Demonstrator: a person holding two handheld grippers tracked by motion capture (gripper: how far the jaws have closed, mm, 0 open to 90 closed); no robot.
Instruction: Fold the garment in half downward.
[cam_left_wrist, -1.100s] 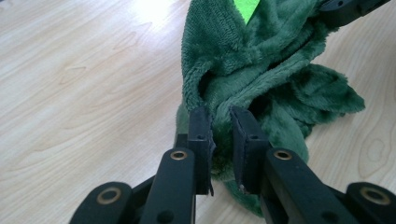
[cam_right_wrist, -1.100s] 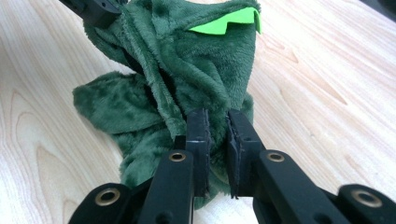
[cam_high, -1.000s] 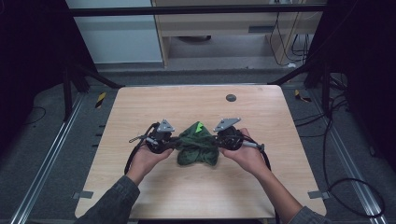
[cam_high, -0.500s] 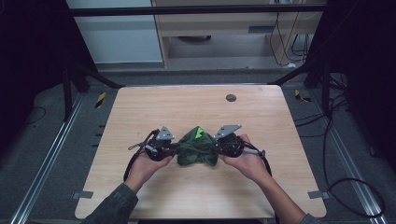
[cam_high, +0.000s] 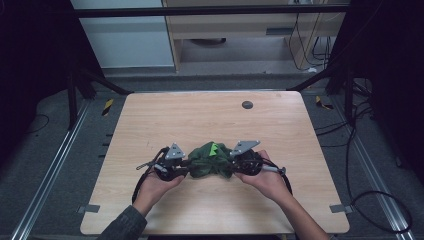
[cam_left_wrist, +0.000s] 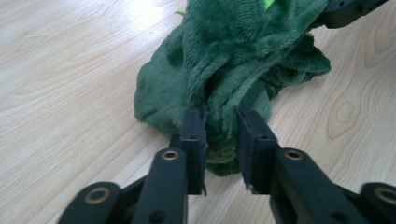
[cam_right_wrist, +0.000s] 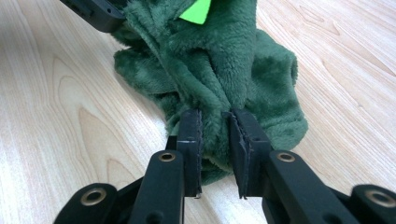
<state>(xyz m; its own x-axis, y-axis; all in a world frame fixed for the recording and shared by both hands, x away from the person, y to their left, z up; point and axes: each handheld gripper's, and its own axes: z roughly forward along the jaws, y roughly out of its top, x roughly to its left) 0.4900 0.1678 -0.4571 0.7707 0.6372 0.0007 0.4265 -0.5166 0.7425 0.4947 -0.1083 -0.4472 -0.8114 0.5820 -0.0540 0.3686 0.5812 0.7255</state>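
Both grippers had slid toward the lower edge of the pale wooden table (cam_high: 210, 115) since a second earlier, dragging the cloth along. At lower centre, the left gripper (cam_high: 186, 170) pinched the left end of the crumpled dark-green plush cloth with bright green bits (cam_high: 210, 160), and the right gripper (cam_high: 233, 166) pinched its right end.

One light wooden table (cam_high: 200, 120) fills the middle of the high view, bearing one crumpled dark green plush cloth (cam_high: 210, 161) and one small dark round disc (cam_high: 247, 104) toward its upper right. Two black two-jaw grippers are there, a left gripper (cam_high: 186, 167) and a right gripper (cam_high: 234, 165), in two hands.
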